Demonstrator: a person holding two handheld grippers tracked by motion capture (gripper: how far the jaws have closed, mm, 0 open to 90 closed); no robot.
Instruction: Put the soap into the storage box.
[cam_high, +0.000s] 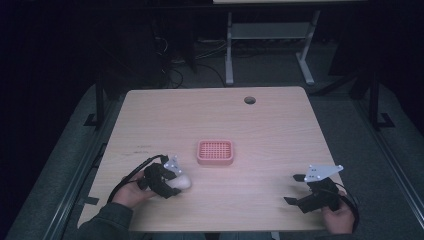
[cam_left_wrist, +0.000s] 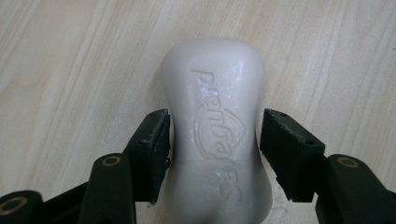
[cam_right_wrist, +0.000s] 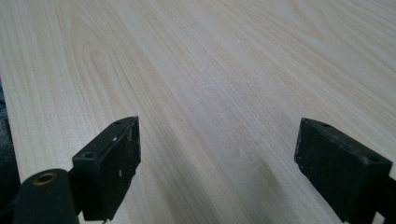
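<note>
A pale cream bar of soap (cam_left_wrist: 215, 93) with embossed lettering lies on the light wooden table (cam_high: 260, 130) near its front left corner. My left gripper (cam_left_wrist: 215, 140) straddles the bar's narrow waist, and both black pads press against its sides. In the high view the soap (cam_high: 184, 182) pokes out of the left gripper (cam_high: 176, 186), held low over the tabletop. A pink perforated soap dish (cam_high: 215, 142) sits at the table's middle, beyond and to the right of the soap. My right gripper (cam_high: 294, 189) hovers wide open near the front right edge, and the right gripper (cam_right_wrist: 217, 158) has bare wood between its jaws.
A round cable hole (cam_high: 249, 100) sits near the table's far edge. Behind the table, a white desk frame (cam_high: 270, 35) stands on the dark floor. A hand and sleeve hold each gripper at the front edge.
</note>
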